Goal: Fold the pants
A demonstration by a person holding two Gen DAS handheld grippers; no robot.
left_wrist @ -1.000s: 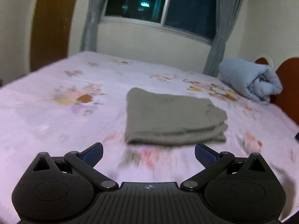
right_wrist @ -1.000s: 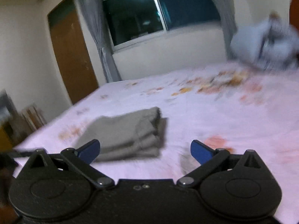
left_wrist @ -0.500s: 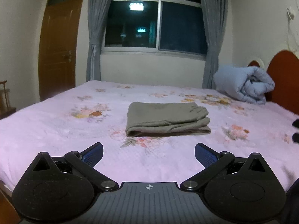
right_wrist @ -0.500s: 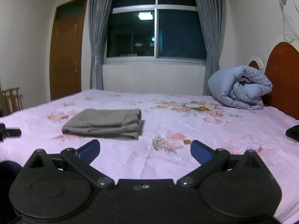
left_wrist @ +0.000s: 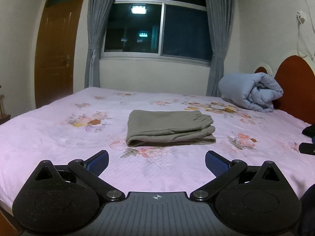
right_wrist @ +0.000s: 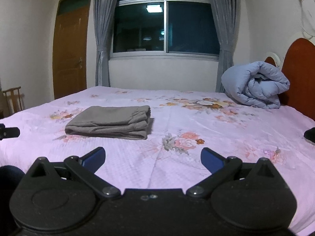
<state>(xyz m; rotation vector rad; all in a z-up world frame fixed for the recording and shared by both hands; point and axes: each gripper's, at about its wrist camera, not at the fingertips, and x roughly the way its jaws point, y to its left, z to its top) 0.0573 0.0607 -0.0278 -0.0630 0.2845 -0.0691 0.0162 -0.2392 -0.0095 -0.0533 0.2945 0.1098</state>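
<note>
The grey-brown pants lie folded into a flat rectangular stack in the middle of the pink floral bed. In the right wrist view the same pants sit left of centre. My left gripper hangs open near the bed's front edge, well short of the pants, with nothing between its blue pads. Off to the right of the pants my right gripper is open too and holds nothing. Neither gripper touches the cloth.
A rolled light-blue quilt rests at the back right against the red-brown headboard. Behind the bed are a dark window with grey curtains and a wooden door. A wooden chair stands at far left.
Both grippers have pulled back and levelled out, so the pants look farther away and the window and walls have come into view. The pants have not moved.
</note>
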